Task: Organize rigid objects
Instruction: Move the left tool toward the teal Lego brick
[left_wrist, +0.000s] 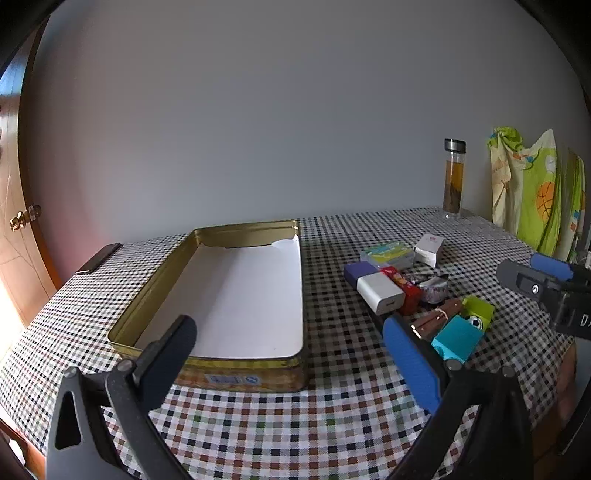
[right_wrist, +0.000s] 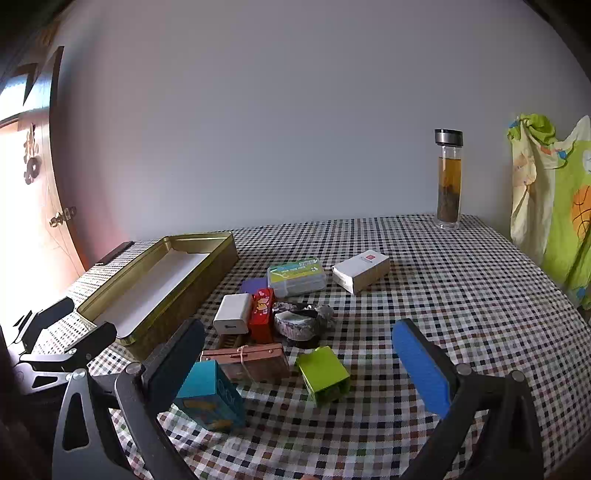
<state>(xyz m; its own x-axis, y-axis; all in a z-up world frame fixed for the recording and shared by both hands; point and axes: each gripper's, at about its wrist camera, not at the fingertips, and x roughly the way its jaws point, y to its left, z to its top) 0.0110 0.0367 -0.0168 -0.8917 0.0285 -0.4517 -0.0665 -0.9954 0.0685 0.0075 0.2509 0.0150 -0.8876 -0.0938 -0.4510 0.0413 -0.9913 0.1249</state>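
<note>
An open gold tin (left_wrist: 155, 291) with a white lining stands on the checked tablecloth; it also shows in the right wrist view (right_wrist: 218, 273). To its right lies a cluster: white charger (right_wrist: 232, 313), red box (right_wrist: 262, 314), brown case (right_wrist: 255, 363), teal box (right_wrist: 210, 397), green box (right_wrist: 323, 373), clear plastic box (right_wrist: 297, 277), white carton (right_wrist: 361, 271). My left gripper (left_wrist: 291, 350) is open and empty in front of the tin. My right gripper (right_wrist: 299, 358) is open and empty, above the green box and brown case.
A glass bottle of tea (right_wrist: 448, 177) stands at the back of the table near the wall. Green printed cloth (right_wrist: 554, 206) hangs at the right. A dark flat object (left_wrist: 98, 258) lies behind the tin. A wooden door (left_wrist: 14, 229) is at the left.
</note>
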